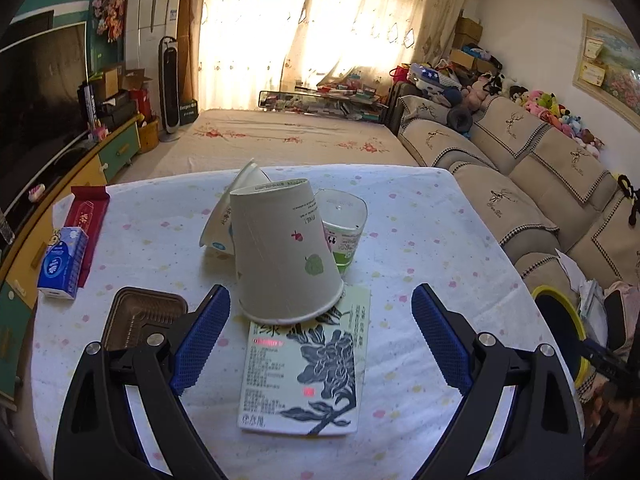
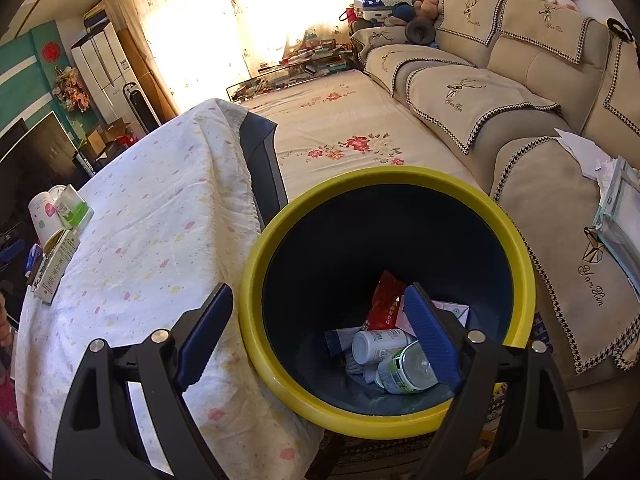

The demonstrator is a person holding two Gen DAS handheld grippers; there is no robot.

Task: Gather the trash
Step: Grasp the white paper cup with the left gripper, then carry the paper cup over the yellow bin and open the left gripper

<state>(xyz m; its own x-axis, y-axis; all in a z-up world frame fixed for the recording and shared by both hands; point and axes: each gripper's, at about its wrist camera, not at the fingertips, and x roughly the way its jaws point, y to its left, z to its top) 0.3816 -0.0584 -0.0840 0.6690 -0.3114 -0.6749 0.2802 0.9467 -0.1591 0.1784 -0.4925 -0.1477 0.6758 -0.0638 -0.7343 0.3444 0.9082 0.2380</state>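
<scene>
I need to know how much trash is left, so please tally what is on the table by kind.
Paper cups: 2
Clear plastic cup: 1
Flat box: 1
Brown tray: 1
Tissue pack: 1
Red packet: 1
Total: 7

A white paper cup (image 1: 284, 252) with leaf print stands inverted and tilted on the counter (image 1: 420, 240), its rim resting on a flat printed carton (image 1: 308, 372). Behind it a white tub (image 1: 224, 216) lies tipped, beside an upright clear cup with green label (image 1: 344, 224). A brown tray (image 1: 140, 316) lies left. The yellow-rimmed bin (image 2: 256, 280) holds bottles (image 2: 380, 346) and a red wrapper (image 2: 384, 300).
</scene>
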